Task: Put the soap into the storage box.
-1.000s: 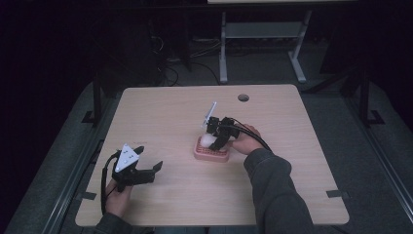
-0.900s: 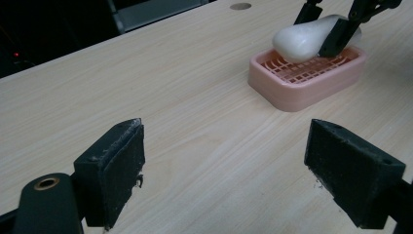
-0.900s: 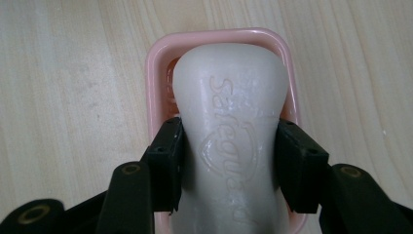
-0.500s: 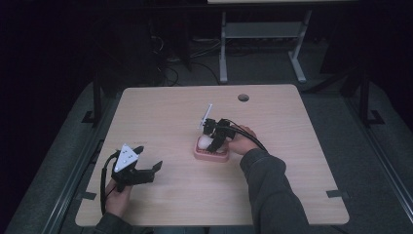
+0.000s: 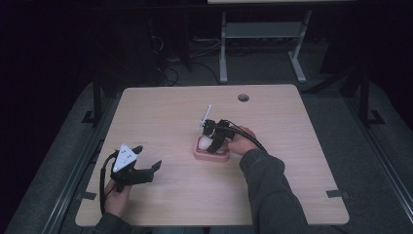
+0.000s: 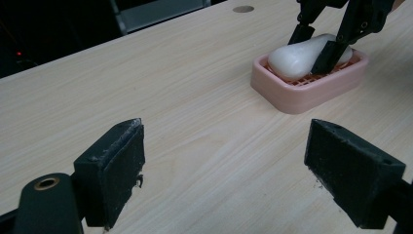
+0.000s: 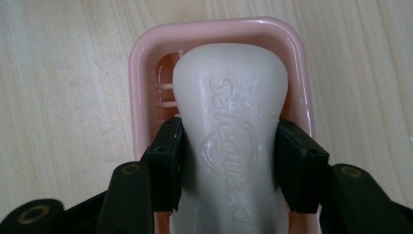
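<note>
White soap bar [image 7: 229, 136] sits in pink soap dish [image 7: 141, 97], embossed lettering face up, wider rounded end toward 12 o'clock in the right gripper view. Bar rests on the dish's slotted grid; slots visible at 10 o'clock of the bar. In the left gripper view the soap bar [image 6: 297, 58] lies tilted, one end raised toward the gripper that clamps it; whether that end is clear of the grid, cannot tell.

Right gripper [image 7: 229, 163] clamped on the bar: one black pad on each long side, at 9 and 3 o'clock of the bar's narrow waist, both pressing. In the high view the right gripper [image 5: 214, 139] points down into the dish [image 5: 210, 155], hand and dark sleeve coming in from 4 o'clock.

Dish stands on light wood table [image 5: 170, 112], just right of table centre. Round cable hole [image 5: 243, 97] at 1 o'clock of the dish, well apart, near the far edge.

Left gripper [image 5: 146, 170] at 8 o'clock of the dish, well apart, near the table's near-left corner, grey three-cornered plate [image 5: 125, 156] on top. Its jaws stand wide open, nothing between them, just bare table under them in the left gripper view [image 6: 221, 165]. It faces the dish [image 6: 307, 90], which is at 1 o'clock in that view.
</note>
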Motion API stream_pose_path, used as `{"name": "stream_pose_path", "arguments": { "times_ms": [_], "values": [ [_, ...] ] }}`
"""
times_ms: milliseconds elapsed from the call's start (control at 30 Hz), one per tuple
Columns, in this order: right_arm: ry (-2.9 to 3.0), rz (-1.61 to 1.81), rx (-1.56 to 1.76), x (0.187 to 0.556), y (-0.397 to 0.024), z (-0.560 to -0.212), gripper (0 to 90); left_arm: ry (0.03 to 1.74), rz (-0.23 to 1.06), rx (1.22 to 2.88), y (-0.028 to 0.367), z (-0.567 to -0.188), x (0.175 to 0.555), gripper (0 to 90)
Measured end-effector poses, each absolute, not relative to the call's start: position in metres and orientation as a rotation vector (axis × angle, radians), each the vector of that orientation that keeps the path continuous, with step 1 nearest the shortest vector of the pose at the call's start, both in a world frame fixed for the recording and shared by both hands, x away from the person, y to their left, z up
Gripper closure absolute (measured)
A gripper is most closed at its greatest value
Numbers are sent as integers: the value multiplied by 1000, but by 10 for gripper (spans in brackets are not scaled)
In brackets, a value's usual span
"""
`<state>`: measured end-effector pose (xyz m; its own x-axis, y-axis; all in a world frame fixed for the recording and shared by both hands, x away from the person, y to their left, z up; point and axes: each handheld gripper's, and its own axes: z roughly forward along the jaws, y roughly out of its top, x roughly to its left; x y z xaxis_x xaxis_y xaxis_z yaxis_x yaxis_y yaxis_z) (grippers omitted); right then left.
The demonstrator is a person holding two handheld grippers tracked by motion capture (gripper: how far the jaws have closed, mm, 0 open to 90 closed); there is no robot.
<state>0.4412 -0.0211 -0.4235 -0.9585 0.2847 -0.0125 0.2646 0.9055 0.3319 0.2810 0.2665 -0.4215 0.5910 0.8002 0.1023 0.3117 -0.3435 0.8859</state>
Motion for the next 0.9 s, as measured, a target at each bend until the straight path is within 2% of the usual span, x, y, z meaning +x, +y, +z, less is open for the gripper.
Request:
{"name": "stream_pose_path", "arguments": {
  "times_ms": [300,567,900],
  "values": [
    [2991,511,453,442,-22,-424,476,893,680,1907,268,-421,281,146],
    [2994,556,465,440,-26,-419,430,893,682,1910,268,-421,281,146],
    [2985,565,469,440,-28,-416,428,893,682,1909,268,-421,281,146]
  ]
}}
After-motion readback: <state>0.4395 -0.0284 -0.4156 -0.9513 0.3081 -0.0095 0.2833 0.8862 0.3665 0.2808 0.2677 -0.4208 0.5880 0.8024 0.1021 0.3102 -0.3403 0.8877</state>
